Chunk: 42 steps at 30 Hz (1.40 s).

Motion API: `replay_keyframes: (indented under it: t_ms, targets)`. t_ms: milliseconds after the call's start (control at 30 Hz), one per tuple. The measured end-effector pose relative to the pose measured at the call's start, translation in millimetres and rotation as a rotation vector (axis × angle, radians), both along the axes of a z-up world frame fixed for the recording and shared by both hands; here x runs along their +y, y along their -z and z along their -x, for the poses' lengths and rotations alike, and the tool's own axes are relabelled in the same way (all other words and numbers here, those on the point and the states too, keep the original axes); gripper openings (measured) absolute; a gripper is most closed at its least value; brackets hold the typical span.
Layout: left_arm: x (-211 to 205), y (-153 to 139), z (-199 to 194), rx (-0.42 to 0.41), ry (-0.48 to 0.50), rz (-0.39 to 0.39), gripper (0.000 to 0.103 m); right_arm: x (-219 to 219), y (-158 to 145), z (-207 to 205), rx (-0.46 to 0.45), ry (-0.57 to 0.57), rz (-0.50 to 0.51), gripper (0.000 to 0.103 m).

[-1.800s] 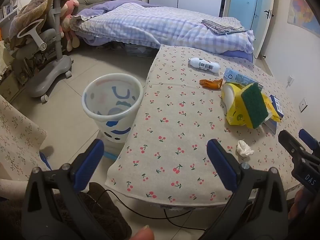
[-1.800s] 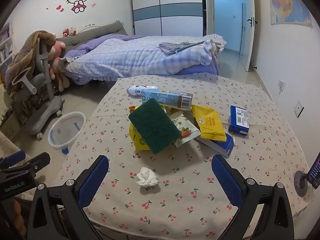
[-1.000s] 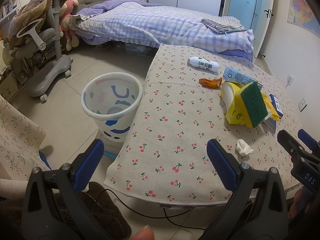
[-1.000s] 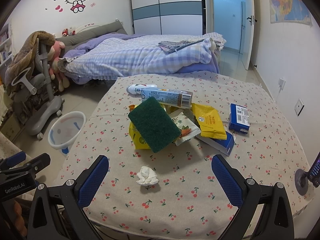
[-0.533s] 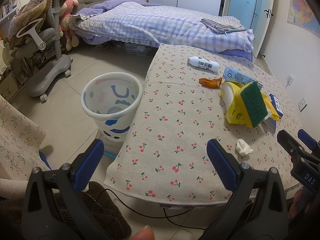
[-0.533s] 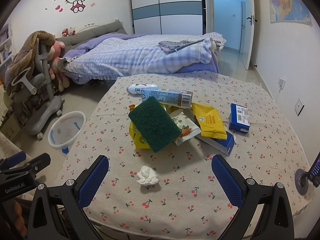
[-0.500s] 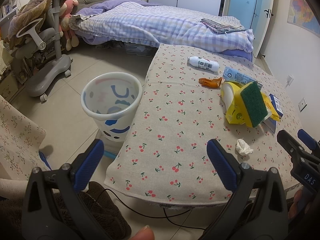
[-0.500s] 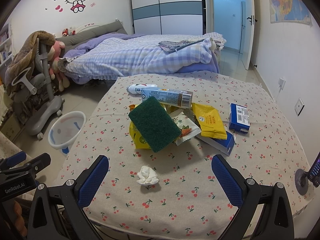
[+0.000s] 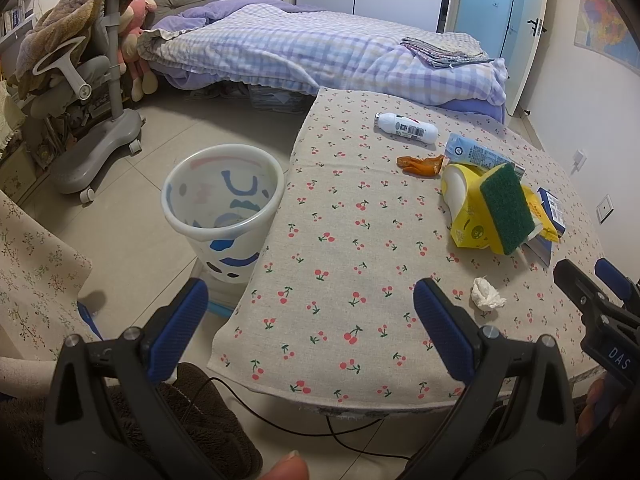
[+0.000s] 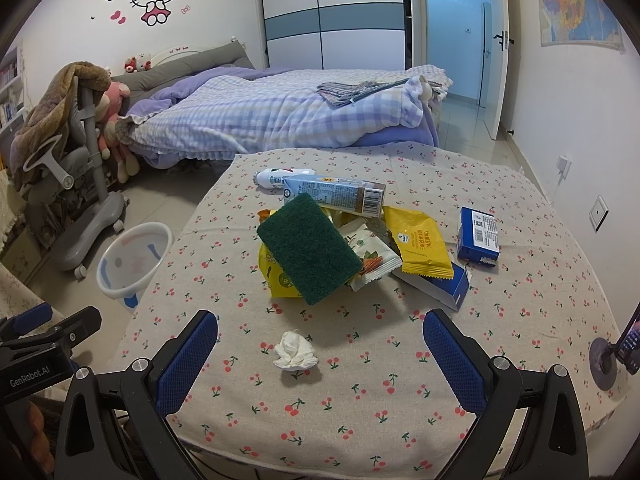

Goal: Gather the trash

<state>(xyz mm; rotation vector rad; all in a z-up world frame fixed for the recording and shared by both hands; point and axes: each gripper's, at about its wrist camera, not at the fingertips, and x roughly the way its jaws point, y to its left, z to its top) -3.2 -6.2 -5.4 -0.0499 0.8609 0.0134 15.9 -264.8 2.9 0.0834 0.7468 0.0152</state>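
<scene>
A crumpled white tissue (image 10: 295, 351) lies on the cherry-print table (image 10: 520, 288), between my right gripper's fingers and just ahead of them; it also shows in the left wrist view (image 9: 486, 294). Behind it is a pile: green sponge (image 10: 308, 248), yellow packets (image 10: 424, 246), blue boxes (image 10: 478, 234), a carton (image 10: 334, 196) and a white bottle (image 9: 406, 128). An orange wrapper (image 9: 420, 164) lies near it. A white bin (image 9: 222, 208) stands on the floor left of the table. My left gripper (image 9: 312, 330) is open over the table's near edge. My right gripper (image 10: 320, 354) is open.
A bed (image 9: 320, 52) stands beyond the table. A grey chair (image 9: 92, 92) draped with a brown blanket is at the left. A phone on a mount (image 10: 616, 350) sits at the table's right edge. A black cable (image 9: 280, 420) hangs below the near edge.
</scene>
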Motion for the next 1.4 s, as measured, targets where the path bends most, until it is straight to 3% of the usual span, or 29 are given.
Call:
replay_keyframes:
  t_ms: [400, 533, 667, 767, 833, 967, 1033, 1233, 1300, 1400]
  targets:
    - [-1.0, -2.9, -19.4, 0.063, 0.044, 0.022, 0.102, -33.4, -12.6, -20.0, 0.068, 0.025, -0.061, 0.103]
    - [-4.2, -12.9, -34.1, 0.054, 0.044, -0.023, 0.102, -79.1, -14.3, -49.6, 0.204, 0.025, -0.196, 0.103]
    - [-10.1, -22.4, -57.7, 0.091, 0.069, -0.021, 0.102, -122.7, -12.6, -75.0, 0.278, 0.087, -0.229, 0.103]
    - [-18.4, -25.4, -74.8, 0.134, 0.109, 0.004, 0.102, -155.3, -6.2, -96.0, 0.342, 0.165, -0.255, 0.103]
    - [-27.1, -25.0, -86.6, 0.165, 0.135, 0.002, 0.102, -176.3, 4.7, -108.7, 0.328, 0.198, -0.319, 0.103]
    - [-44.3, -20.7, -118.7, 0.243, 0.185, -0.004, 0.102, -211.1, 43.2, -137.8, 0.398, 0.303, -0.385, 0.103]
    - [-49.2, -20.2, -137.8, 0.255, 0.186, -0.024, 0.102, -222.1, 66.3, -149.1, 0.477, 0.326, -0.438, 0.102]
    - [-71.5, -3.2, -212.1, 0.321, 0.235, -0.065, 0.102, -244.5, 91.8, -165.0, 0.528, 0.388, -0.476, 0.099]
    - [-85.4, 6.3, -233.3, 0.327, 0.275, -0.148, 0.102, -250.3, 95.4, -168.4, 0.531, 0.397, -0.505, 0.098]
    - [-107.5, 15.8, -260.3, 0.277, 0.349, -0.306, 0.102, -248.8, 98.0, -173.9, 0.558, 0.382, -0.479, 0.087]
